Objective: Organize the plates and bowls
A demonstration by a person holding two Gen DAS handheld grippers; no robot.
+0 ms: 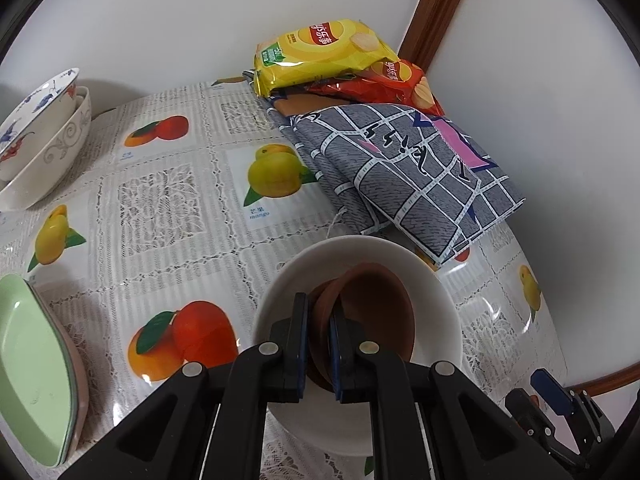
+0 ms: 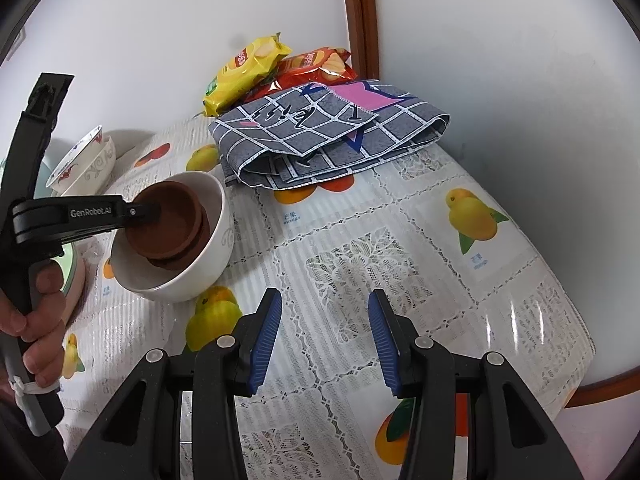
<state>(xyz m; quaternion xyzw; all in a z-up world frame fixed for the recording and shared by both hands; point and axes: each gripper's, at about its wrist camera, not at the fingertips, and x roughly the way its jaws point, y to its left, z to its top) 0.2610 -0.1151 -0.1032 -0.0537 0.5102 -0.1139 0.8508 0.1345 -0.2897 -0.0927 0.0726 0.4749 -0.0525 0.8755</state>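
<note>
The left gripper [image 2: 146, 214], at nine o'clock in the right wrist view, bears "GenRobot.AI" in pale letters along its arm. On the tablecloth [image 1: 168, 208], "mango" stands in blue under a yellow fruit print near the centre of the left wrist view. The lettering on the yellow chip bag [image 1: 320, 54] at twelve o'clock is too distorted to read.

Two nested brown bowls [image 1: 376, 312] sit tilted inside a white bowl [image 1: 436, 300] on the fruit-print tablecloth [image 1: 168, 208].
</note>
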